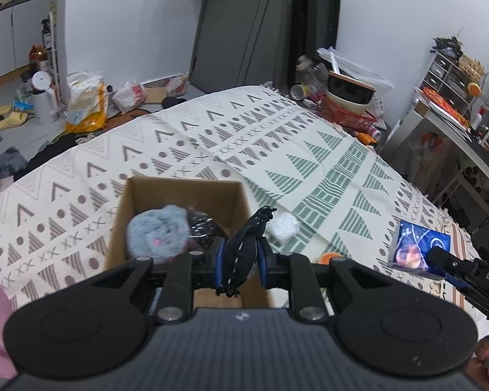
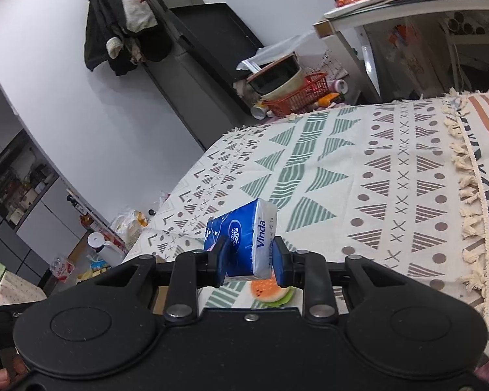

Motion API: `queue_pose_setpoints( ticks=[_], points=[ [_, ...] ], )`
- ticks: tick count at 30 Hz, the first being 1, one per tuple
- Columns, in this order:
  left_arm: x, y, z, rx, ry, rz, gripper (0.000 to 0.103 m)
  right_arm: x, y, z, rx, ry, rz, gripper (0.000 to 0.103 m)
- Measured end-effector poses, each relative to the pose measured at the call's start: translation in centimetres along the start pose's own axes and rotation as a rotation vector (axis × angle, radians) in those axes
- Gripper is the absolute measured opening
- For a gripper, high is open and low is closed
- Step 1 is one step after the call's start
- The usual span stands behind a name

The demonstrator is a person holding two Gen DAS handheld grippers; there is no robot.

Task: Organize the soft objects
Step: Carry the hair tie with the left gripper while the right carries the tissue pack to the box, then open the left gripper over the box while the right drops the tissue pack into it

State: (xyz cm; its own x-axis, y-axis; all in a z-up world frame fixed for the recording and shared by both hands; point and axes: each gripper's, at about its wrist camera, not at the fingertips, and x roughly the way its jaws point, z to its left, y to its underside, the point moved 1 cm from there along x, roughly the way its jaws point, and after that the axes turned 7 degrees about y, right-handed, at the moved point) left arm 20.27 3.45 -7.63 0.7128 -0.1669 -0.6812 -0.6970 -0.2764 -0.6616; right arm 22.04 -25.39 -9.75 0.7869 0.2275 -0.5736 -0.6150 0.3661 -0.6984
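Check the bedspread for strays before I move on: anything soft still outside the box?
Yes. A white wad lies on the bedspread right of the box, and an orange-green sponge lies there too.

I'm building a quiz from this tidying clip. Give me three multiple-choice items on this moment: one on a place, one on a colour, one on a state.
1. Where is the grey fluffy plush toy?
A. inside the cardboard box
B. on the floor
C. in the red basket

2. What colour is most of the wrapper of the Vinda tissue pack?
A. green
B. blue
C. yellow

3. What is the left gripper doing?
A. standing open with nothing in it
B. pressing on the box wall
C. clamped on a dark blue cloth item

Answers: 1 A, the toy lies between the box walls. 2 B, blue with white lettering in the right gripper. 3 C, the cloth is pinched between the pads.
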Motion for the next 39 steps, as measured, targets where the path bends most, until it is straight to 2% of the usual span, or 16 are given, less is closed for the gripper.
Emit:
queue_pose_setpoints(
  ticks=[10,19,24,31,35,39],
  points=[
    [-0.7,0.3,3.7,-0.069,-0.001,0.007,0.020,-1.2,1.2,3.6,-0.032,-0.022,0.002,0.027],
    [0.1,0.8,7.4,-0.132,-0.022,0.051,0.020,-0.9,1.9,6.9,-0.064,-0.035,0.029,0.025],
    [0.7,0.9,8.8,-0.167,-0.026,0.069,0.020,-0.1,2.4,9.2,-0.095,-0.063,0.053,0.020],
    [1.6,1.0,10.0,-0.183,-0.023,0.100,0.020,0.8,3.0,12.3,-0.132,-0.129,0.079,0.018],
    [2.0,0.7,10.6,-0.202,-0.014,0.127,0.025,1.1,3.0,13.8,-0.143,-0.144,0.084,0.018],
    [1.6,0.3,11.2,-0.220,-0.012,0.120,0.028,1.9,3.5,14.8,-0.158,-0.145,0.101,0.018]
  ],
)
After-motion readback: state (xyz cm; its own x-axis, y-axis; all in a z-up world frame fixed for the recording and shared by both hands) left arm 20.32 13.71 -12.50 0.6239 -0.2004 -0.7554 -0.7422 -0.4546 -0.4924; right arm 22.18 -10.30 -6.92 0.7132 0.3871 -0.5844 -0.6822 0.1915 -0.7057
